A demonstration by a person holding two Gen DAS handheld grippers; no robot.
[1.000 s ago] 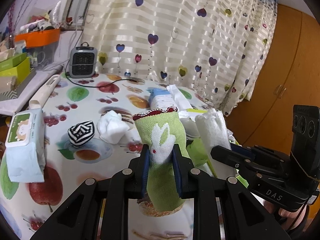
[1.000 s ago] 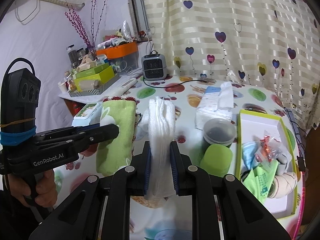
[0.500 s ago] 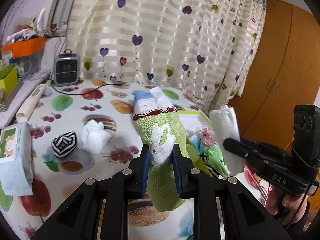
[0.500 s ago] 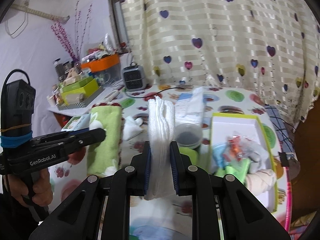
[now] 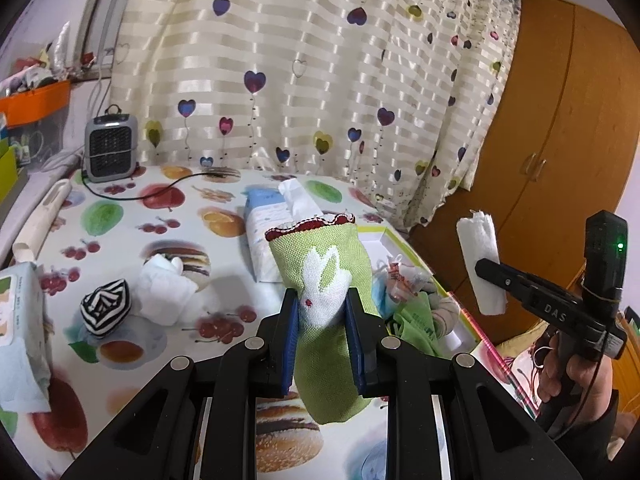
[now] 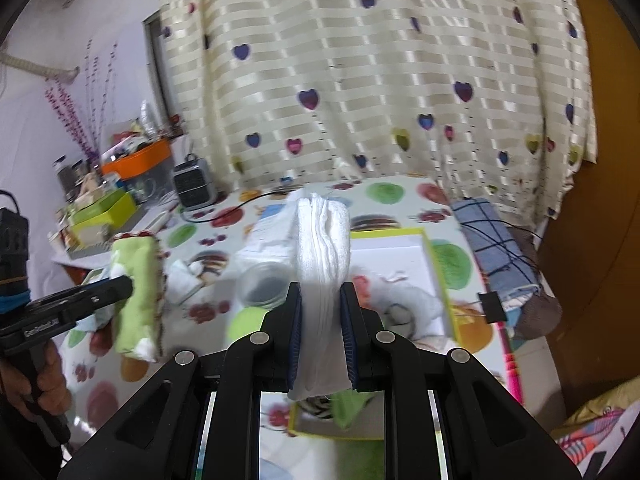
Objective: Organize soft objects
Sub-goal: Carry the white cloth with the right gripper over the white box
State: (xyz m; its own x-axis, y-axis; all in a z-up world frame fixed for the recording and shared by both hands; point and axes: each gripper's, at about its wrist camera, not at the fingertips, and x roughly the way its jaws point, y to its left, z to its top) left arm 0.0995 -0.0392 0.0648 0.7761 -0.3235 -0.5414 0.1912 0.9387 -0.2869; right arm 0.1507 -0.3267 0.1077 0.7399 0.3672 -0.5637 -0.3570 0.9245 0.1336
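My left gripper [image 5: 322,312] is shut on a green cloth pouch [image 5: 320,264] with a white rabbit and red trim, held above the table. It also shows at the left of the right wrist view [image 6: 138,292]. My right gripper [image 6: 320,308] is shut on a folded white cloth [image 6: 322,248], held over the green-rimmed white box [image 6: 436,268]. In the left wrist view the white cloth [image 5: 482,264] is out to the right, past the box [image 5: 390,236], which holds several soft items. A striped black-and-white sock ball [image 5: 105,307] and a white crumpled cloth [image 5: 164,288] lie on the table.
The fruit-print tablecloth [image 5: 120,216] carries a tissue pack [image 5: 264,232], a wet-wipes pack [image 5: 18,320], a small grey heater [image 5: 110,148] with its cord, and a clear lidded jar [image 6: 262,284]. A heart-print curtain hangs behind. A wooden wardrobe [image 5: 560,152] stands right.
Both grippers have swung to the right, each still holding its cloth. The right gripper with the white cloth has moved from mid-table to over and past the box. The right view is motion-blurred.
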